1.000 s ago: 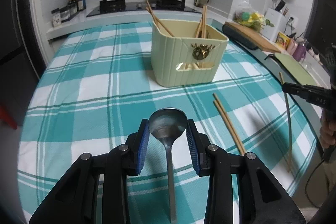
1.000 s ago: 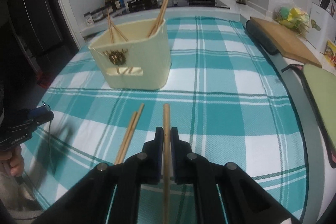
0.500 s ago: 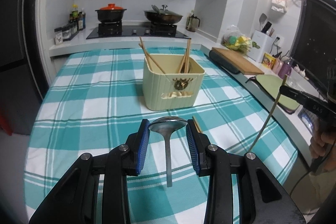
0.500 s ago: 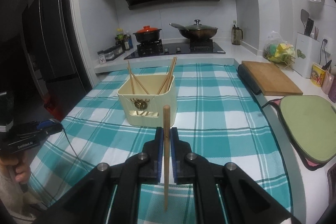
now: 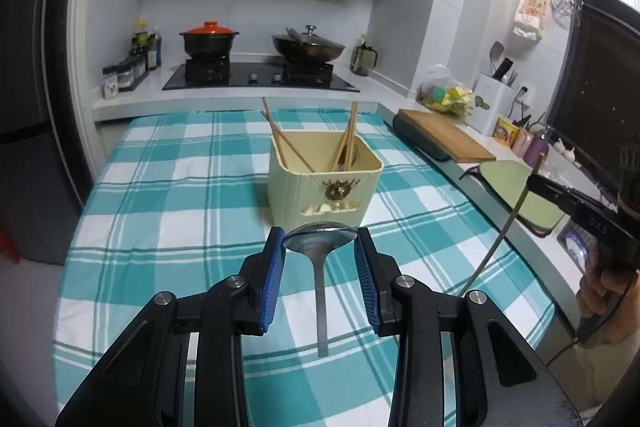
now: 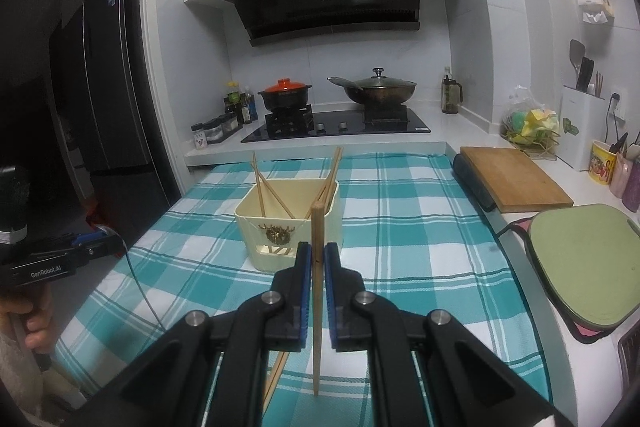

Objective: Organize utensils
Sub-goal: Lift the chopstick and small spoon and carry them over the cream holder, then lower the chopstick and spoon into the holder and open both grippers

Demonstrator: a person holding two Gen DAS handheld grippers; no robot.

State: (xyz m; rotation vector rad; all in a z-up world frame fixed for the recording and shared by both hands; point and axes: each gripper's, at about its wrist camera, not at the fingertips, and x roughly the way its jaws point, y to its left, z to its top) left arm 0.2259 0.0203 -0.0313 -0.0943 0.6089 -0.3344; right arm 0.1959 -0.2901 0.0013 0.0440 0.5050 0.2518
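My left gripper (image 5: 320, 251) is shut on a metal spoon (image 5: 320, 245), gripping its bowl; the handle hangs down above the checked cloth. My right gripper (image 6: 316, 259) is shut on a wooden chopstick (image 6: 317, 227) and holds it upright above the table; it also shows in the left wrist view (image 5: 500, 231). A cream utensil box (image 5: 324, 187) stands mid-table ahead of both grippers with several chopsticks leaning inside; it also shows in the right wrist view (image 6: 288, 231). A pair of chopsticks (image 6: 276, 375) lies on the cloth under the right gripper.
The teal checked tablecloth (image 5: 180, 195) covers the table. A wooden cutting board (image 6: 516, 179) and a green mat (image 6: 584, 259) lie along the right counter. A stove with a red-lidded pot (image 6: 285, 95) and a wok (image 6: 374, 87) stands at the back.
Both grippers have lifted up and tilted back from the table, carrying the spoon and the chopstick. The box now sits farther ahead and lower in both views.
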